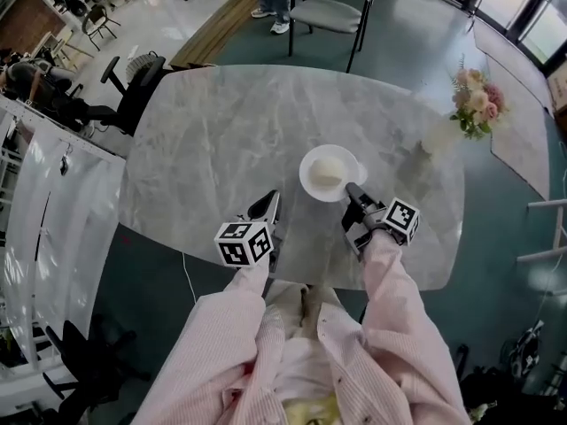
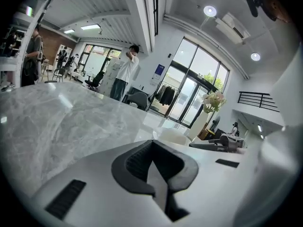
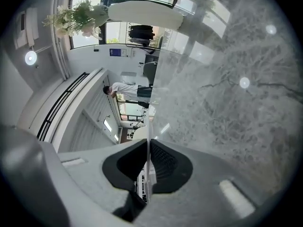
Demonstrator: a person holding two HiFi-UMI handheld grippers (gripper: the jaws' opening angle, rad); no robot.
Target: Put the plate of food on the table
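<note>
A white plate (image 1: 309,160) with a pale mound of food (image 1: 326,169) is low over the grey marble table (image 1: 213,122), near its front edge. I cannot tell whether it touches the top. My right gripper (image 1: 353,189) is at the plate's near-right rim. In the right gripper view the thin rim (image 3: 149,126) runs edge-on between the jaws, and the right gripper (image 3: 148,144) is shut on it. My left gripper (image 1: 268,204) hovers left of the plate, apart from it. Its pads meet with nothing between them, so the left gripper (image 2: 152,144) is shut. The plate (image 2: 173,136) shows beyond it.
A vase of pink flowers (image 1: 474,100) stands at the table's right side. A grey chair (image 1: 332,7) is at the far edge, a person's feet (image 1: 270,9) beside it. A black office chair (image 1: 133,82) sits at the far left. White panels (image 1: 53,211) line the left.
</note>
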